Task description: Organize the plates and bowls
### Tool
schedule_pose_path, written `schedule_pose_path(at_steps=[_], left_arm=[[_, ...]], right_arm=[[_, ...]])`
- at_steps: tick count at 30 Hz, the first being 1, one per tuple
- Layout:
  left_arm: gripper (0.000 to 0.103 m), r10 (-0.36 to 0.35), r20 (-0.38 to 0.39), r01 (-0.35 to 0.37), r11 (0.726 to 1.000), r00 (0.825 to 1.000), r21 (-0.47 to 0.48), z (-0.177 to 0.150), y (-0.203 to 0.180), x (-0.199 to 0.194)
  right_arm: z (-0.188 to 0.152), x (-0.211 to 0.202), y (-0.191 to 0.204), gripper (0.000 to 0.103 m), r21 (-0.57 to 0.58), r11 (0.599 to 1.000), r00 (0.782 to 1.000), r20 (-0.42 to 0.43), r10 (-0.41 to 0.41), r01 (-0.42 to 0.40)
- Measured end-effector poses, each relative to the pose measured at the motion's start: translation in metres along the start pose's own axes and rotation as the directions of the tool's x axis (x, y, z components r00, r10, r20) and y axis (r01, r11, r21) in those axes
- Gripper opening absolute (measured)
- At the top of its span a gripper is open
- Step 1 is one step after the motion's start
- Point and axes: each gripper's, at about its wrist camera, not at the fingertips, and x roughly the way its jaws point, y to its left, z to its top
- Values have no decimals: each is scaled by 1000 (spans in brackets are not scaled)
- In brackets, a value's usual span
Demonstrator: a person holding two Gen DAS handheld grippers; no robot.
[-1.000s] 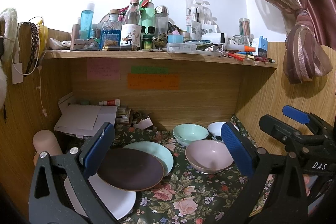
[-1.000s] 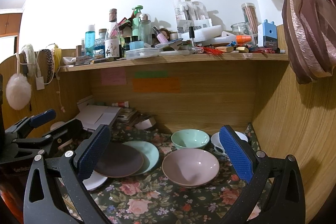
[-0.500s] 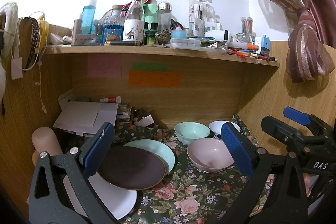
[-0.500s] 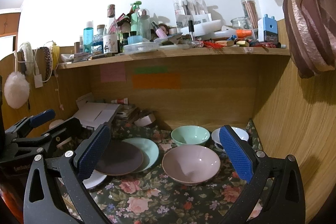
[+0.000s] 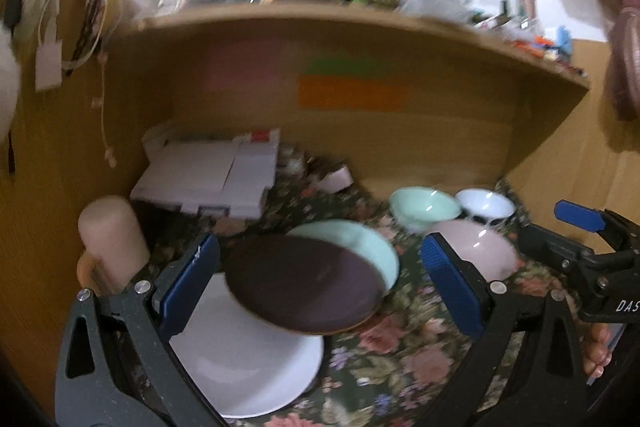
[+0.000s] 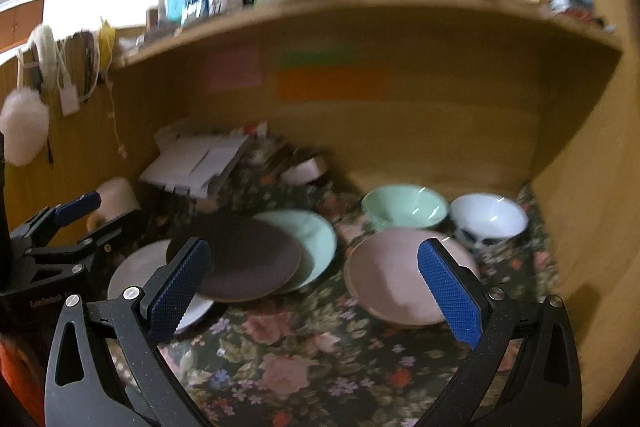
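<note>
On the floral cloth lie three overlapping plates: a white plate lowest, a dark brown plate on top, and a mint plate behind it. To their right stand a pink bowl, a mint bowl and a white bowl. My left gripper is open, its fingers straddling the brown plate from above. My right gripper is open between the plates and the pink bowl. Each gripper shows at the edge of the other's view.
A wooden alcove encloses the cloth, with a cluttered shelf of bottles overhead. White papers and boxes pile at the back left. A pink cylinder stands at the left wall. A curtain hangs at the right.
Both grippers have moved forward and tilted down toward the dishes, which now loom larger; the views are motion-blurred. No dish has moved.
</note>
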Motion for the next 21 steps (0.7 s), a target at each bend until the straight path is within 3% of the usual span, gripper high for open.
schedule_pose_path(at_steps=[9, 14, 17, 21], left_arm=[[103, 74, -144, -84, 994, 987, -68, -29, 54, 49], [103, 105, -214, -128, 987, 971, -97, -40, 79, 72], [102, 110, -256, -138, 986, 960, -95, -43, 88, 84], [80, 78, -303, -104, 992, 950, -71, -45, 91, 97]], right_arm=[[-16, 68, 24, 103, -59, 996, 987, -149, 60, -69], [-18, 107, 29, 102, -68, 994, 973, -220, 71, -88], [-17, 129, 27, 93, -62, 993, 963, -257, 83, -102], [-15, 159, 24, 78, -48, 993, 943, -319, 91, -112]])
